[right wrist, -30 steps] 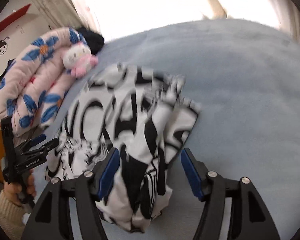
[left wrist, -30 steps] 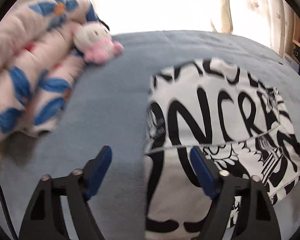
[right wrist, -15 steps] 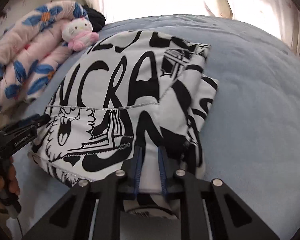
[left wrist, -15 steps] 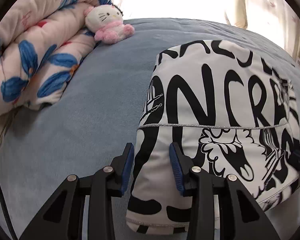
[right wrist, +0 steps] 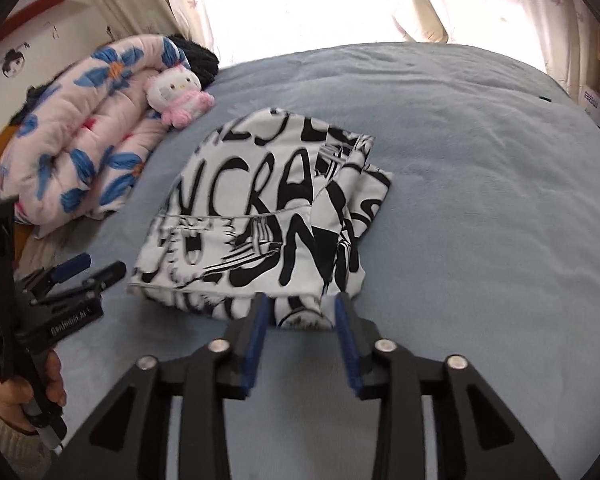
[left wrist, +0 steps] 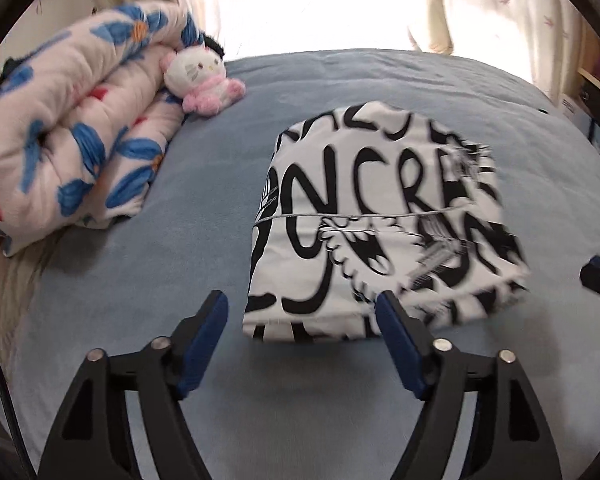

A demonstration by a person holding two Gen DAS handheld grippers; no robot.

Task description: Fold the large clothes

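Garment [left wrist: 384,220], black-and-white print, lies folded mid-bed on the blue blanket [left wrist: 180,216]. Soft and limp (likely light), best pinched at a near corner. Left gripper [left wrist: 302,334] and right gripper [right wrist: 302,324] have just opened, holding nothing.

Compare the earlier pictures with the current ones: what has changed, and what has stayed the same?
Both grippers have let go of the folded garment and drawn back. The left gripper and the right gripper have just been opening, nothing pinched between them. The garment stays folded on the bed; quilt and plush toy unmoved.
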